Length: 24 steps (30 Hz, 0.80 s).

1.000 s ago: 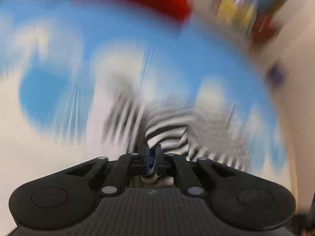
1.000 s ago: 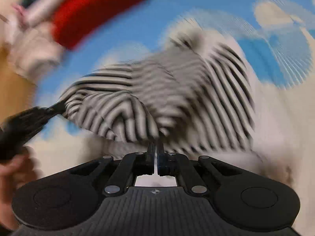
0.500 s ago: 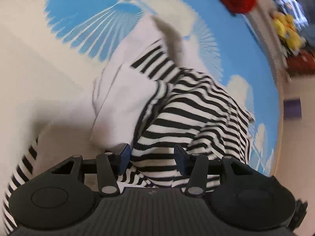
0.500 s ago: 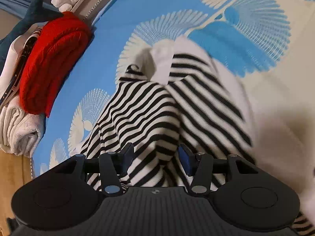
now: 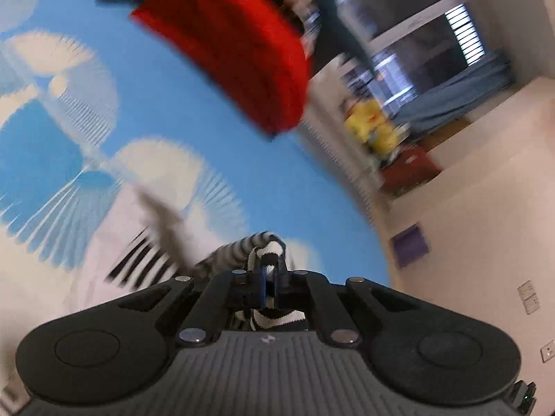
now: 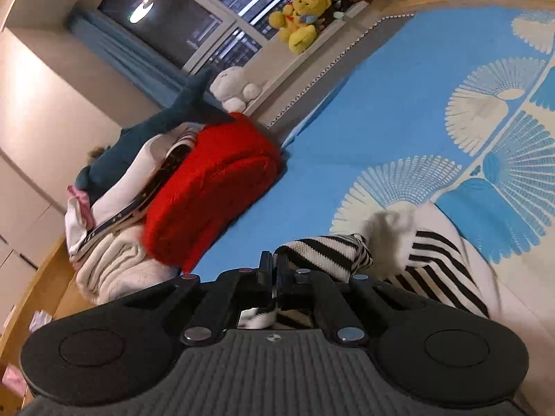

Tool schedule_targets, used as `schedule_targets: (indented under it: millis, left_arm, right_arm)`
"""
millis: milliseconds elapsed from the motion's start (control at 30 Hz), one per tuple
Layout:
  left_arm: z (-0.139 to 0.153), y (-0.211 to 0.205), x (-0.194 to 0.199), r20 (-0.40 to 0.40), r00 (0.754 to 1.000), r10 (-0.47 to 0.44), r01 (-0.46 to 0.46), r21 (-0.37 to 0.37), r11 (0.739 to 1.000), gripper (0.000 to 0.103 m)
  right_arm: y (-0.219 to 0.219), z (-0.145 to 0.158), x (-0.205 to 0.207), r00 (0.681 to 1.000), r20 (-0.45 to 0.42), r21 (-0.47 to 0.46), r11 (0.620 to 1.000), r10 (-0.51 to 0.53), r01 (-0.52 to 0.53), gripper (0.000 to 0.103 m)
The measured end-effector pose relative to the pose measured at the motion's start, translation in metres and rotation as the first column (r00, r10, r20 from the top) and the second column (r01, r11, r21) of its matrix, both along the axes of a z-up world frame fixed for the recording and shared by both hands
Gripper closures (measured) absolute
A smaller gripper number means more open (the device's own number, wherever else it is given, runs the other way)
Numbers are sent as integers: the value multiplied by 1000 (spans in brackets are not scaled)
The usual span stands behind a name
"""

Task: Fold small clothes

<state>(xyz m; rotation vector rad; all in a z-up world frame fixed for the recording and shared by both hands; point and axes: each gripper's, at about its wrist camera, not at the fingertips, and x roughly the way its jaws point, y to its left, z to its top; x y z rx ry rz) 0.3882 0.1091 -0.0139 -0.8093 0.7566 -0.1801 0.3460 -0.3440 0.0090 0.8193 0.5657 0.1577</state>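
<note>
The left gripper [image 5: 269, 272] has its jaws pressed together on a fold of the black-and-white striped knit garment [image 5: 267, 251]. Striped cloth shows both ahead of the fingertips and behind them, inside the tool frame. The jaws have just been closing, with the cloth between them. The left wrist view is motion-blurred.

The right gripper [image 6: 274, 265] likewise pinches the black-and-white striped knit garment [image 6: 329, 249] at an edge, with its jaws pressed together. These jaws have also just been closing on the cloth.

The remainder of the garment trails down to the right in the right wrist view and rests on the blue bedspread with white fan patterns [image 6: 399, 104]. A white portion of the garment lies alongside the stripes.

A folded red knitted item [image 6: 211, 183] sits at the far edge of the bedspread, against a pile of cream and white textiles [image 6: 114, 267]. A yellow plush bear [image 6: 298, 17] sits on the shelf beyond the bed.
</note>
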Motion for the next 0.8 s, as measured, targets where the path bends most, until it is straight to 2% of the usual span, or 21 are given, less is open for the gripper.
schedule_targets:
  millis: [33, 67, 100, 133, 167, 200, 233, 267, 300, 367, 433, 467, 533, 567, 633, 667, 700, 733, 767, 800]
  left_arm:
    - [-12, 3, 3, -92, 996, -11, 12, 11, 1000, 99]
    - [-30, 3, 6, -215, 976, -26, 34, 34, 999, 99]
    - [-50, 3, 7, -350, 936, -32, 60, 70, 996, 99]
    - [-67, 5, 5, -447, 894, -21, 75, 103, 992, 99]
    - [-80, 6, 2, -500, 866, -8, 75, 113, 991, 98]
    - [-88, 6, 0, -527, 850, -5, 72, 106, 992, 98]
    - [-87, 5, 1, -526, 851, -12, 79, 105, 991, 98]
    - [-81, 2, 4, -513, 858, -21, 100, 126, 987, 94]
    - [-72, -2, 7, -487, 873, -31, 122, 157, 980, 90]
    - [-48, -9, 9, -399, 917, -27, 135, 246, 960, 63]
    - [-24, -18, 5, -281, 959, -33, 127, 325, 937, 59]
    - [-17, -23, 5, -245, 968, -61, 145, 341, 929, 59]
    - [-13, -31, 9, -219, 968, -123, 194, 341, 920, 60]
    - [-15, -35, 7, -222, 963, -155, 224, 333, 916, 61]
    - [-25, -44, 7, -266, 944, -193, 279, 337, 899, 61]
    - [-35, -46, 7, -320, 929, -187, 300, 354, 886, 62]
    - [-46, -46, 7, -379, 910, -166, 314, 373, 873, 62]
    - [-58, -42, 7, -432, 892, -133, 316, 386, 867, 68]
    - [-66, -36, 7, -456, 883, -107, 304, 386, 871, 83]
    - [-67, -32, 6, -457, 885, -93, 291, 384, 876, 84]
  right_arm:
    - [-2, -6, 0, 998, -60, -19, 1000, 13, -14, 102]
    - [-2, -16, 2, 988, -155, -64, 997, 21, -31, 102]
    - [-1, -29, 6, 966, -257, -113, 992, 29, -59, 102]
    - [1, -48, 12, 917, -398, -168, 980, 30, -105, 102]
    - [1, -69, 14, 857, -515, -196, 971, 16, -136, 102]
    - [-3, -85, 13, 810, -587, -188, 973, -3, -133, 102]
    - [-6, -94, 13, 786, -618, -168, 979, -16, -112, 102]
    - [-8, -95, 13, 781, -624, -155, 983, -22, -95, 100]
    - [-9, -89, 16, 793, -608, -171, 981, -35, -87, 98]
    - [-9, -67, 17, 843, -528, -286, 957, -107, -58, 98]
    - [-5, -45, 14, 902, -394, -410, 912, -175, -2, 96]
    - [0, -35, 13, 928, -331, -442, 897, -169, 6, 95]
    - [6, -31, 11, 960, -274, -395, 917, -64, -52, 95]
    - [13, -35, 13, 961, -277, -336, 934, 20, -117, 90]
    - [28, -49, 17, 936, -317, -248, 940, 149, -234, 82]
    - [36, -59, 21, 914, -359, -221, 934, 191, -282, 79]
    - [42, -70, 24, 884, -419, -219, 922, 206, -319, 77]
    - [50, -82, 26, 851, -487, -242, 906, 196, -347, 77]
    - [54, -94, 28, 819, -549, -275, 888, 168, -367, 77]
    - [54, -104, 28, 794, -593, -310, 872, 134, -379, 77]
